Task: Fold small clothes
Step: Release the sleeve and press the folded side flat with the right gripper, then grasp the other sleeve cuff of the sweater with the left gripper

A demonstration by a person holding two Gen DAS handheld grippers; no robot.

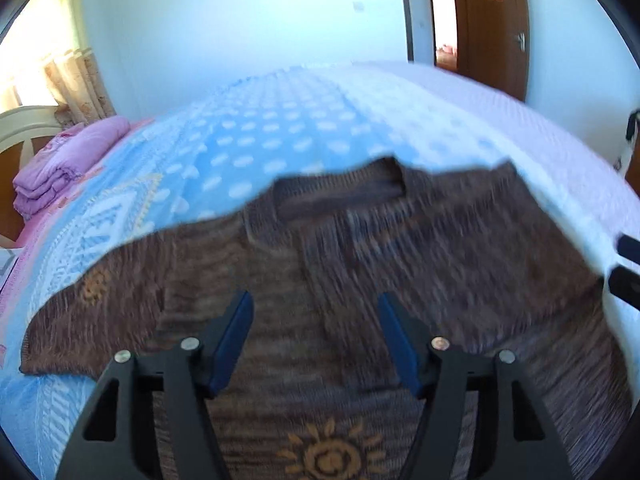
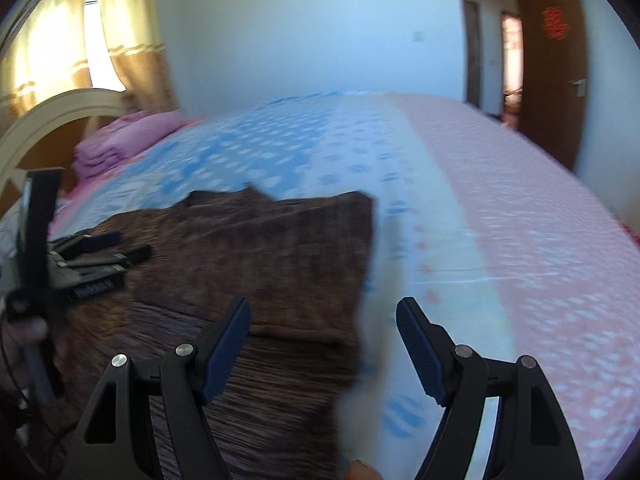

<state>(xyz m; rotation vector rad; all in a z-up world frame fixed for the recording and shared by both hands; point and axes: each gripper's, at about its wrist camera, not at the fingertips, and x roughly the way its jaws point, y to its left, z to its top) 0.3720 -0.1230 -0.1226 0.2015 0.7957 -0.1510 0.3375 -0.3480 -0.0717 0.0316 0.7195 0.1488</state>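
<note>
In the left wrist view, the left gripper (image 1: 316, 320) hangs over the brown knitted sweater with orange sun patterns (image 1: 320, 280), and its jaws stand spread with nothing between them. The sweater lies flat on the blue blanket with white dots (image 1: 260, 140), collar away from the camera, one sleeve spread to the left. I judge that the step in hand is to choose a new hold for the next fold. To do it well, this gripper should come down on an edge or on the sleeve, not on the middle of the body, and pinch only the layer that must move. The knit is thick and soft, so it will probably fold in a round way and need smoothing.

In the right wrist view, the right gripper (image 2: 324, 320) is also spread and holds nothing; the right edge of the sweater passes below it, half over the blanket. Here the right side of the sweater looks already folded in, with a straight edge, though blur makes this uncertain. The left gripper is seen on the left, above the cloth. Both should take corresponding places, so the fold stays straight.
</note>
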